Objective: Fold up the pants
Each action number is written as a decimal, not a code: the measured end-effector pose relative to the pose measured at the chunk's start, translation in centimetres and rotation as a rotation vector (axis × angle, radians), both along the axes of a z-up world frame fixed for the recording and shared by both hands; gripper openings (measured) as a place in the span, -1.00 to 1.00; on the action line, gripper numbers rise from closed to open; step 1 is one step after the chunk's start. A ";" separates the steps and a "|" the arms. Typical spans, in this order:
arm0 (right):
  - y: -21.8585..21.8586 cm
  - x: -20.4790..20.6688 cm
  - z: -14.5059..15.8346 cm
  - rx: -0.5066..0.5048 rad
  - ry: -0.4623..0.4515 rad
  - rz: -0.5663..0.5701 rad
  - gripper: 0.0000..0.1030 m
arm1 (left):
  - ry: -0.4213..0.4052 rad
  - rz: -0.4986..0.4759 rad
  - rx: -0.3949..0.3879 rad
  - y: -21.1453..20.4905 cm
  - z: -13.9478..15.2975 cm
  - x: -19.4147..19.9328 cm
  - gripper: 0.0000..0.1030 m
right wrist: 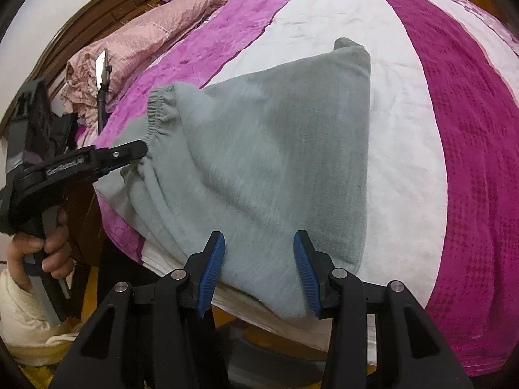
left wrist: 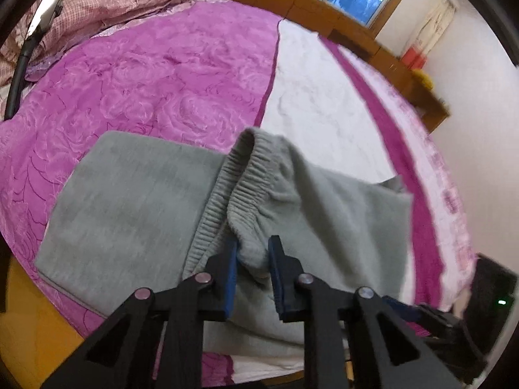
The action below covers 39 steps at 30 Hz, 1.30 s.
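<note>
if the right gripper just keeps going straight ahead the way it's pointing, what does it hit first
Most likely the gray pants: the right gripper is open, with the folded fabric directly ahead between its fingers. Depth is unclear.

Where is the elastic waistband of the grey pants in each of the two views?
Left wrist view: the waistband runs from the centre down to the left gripper, which pinches it.
Right wrist view: the waistband is at centre left, where the left gripper clamps its lower end; the right gripper is open.
Shared landmark: the white stripe of the bedcover.
</note>
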State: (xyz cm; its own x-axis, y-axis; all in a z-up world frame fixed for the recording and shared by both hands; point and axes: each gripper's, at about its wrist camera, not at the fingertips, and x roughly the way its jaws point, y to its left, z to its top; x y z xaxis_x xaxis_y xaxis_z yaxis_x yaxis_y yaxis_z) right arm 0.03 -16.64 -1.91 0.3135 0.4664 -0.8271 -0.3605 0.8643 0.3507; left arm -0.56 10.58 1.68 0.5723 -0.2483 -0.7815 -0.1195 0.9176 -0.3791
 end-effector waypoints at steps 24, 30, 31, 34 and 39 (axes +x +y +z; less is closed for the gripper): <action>6.7 4.6 6.8 -0.078 -0.173 0.323 -0.27 | 0.043 0.077 0.010 1.4 -2.1 -2.4 -0.40; 12.0 9.1 5.3 -0.146 -0.161 0.484 -0.27 | 0.039 0.147 0.020 1.2 -1.9 -2.4 -0.23; 12.6 9.4 5.0 -0.153 -0.158 0.500 -0.27 | 0.042 0.149 0.025 1.0 -2.0 -2.4 -0.20; 14.4 10.2 4.1 -0.184 -0.166 0.574 -0.27 | 0.044 0.149 0.036 0.6 -2.4 -2.2 -0.16; 16.8 10.9 2.7 -0.256 -0.143 0.706 -0.27 | 0.034 0.153 -0.008 1.1 -3.0 -2.2 -0.16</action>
